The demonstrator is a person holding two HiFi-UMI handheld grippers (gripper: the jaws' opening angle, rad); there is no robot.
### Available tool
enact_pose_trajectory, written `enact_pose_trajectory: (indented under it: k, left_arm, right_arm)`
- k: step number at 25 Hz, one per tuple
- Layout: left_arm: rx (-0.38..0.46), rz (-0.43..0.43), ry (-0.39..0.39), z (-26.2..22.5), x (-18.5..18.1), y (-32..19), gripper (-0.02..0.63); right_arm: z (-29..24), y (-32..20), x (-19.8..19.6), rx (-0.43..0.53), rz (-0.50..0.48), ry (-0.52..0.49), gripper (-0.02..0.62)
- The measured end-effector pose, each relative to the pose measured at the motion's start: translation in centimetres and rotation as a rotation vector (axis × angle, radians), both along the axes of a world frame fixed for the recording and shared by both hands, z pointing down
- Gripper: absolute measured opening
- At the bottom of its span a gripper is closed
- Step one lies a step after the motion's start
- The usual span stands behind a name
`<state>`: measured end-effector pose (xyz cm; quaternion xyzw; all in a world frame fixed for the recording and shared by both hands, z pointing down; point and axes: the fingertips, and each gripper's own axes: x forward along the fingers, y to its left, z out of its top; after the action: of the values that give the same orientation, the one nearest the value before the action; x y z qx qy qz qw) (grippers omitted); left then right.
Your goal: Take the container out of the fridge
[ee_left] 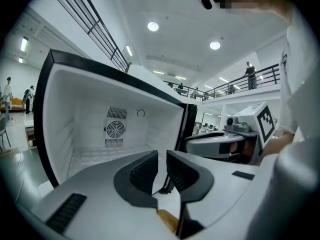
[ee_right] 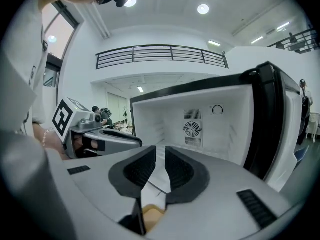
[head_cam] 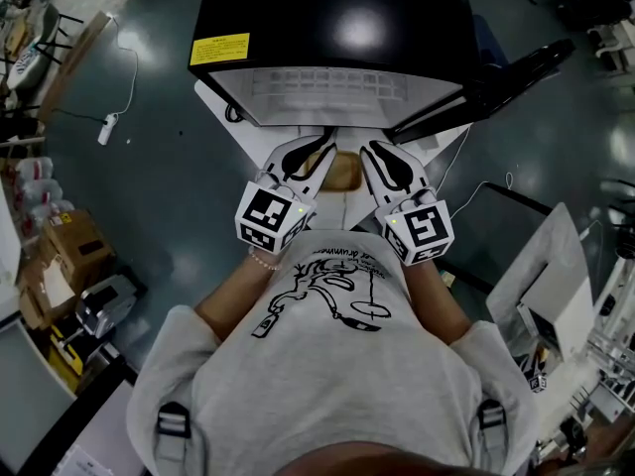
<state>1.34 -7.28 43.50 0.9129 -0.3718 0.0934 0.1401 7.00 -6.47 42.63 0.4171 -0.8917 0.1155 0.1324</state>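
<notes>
Head view: container [head_cam: 342, 172] just outside the open fridge [head_cam: 327, 18], between both tools.
Left hand-held gripper [ee_left: 162, 159]: narrow, pinching the container's white edge.
Right hand-held gripper [ee_right: 160, 154]: narrow, pinching the same edge.

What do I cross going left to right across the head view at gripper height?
cardboard box → left gripper → container, gripped from both sides → right gripper
</notes>
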Motion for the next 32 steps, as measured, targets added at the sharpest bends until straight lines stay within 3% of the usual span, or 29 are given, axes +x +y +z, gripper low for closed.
enact_pose_trajectory:
  k: [15,32]
  left_arm:
    - [0.171,0.02,0.118,-8.7,-0.5,0.8,0.031]
    - [0.23,0.029,0.193,-13.0,-0.5,1.6,0.021]
  right_arm:
    - [-6.8,0.9,-2.2,0.106,-0.083,-0.058,0.071]
    - [-11.0,1.7,-3.0,0.166,-0.118,-0.079,0.061]
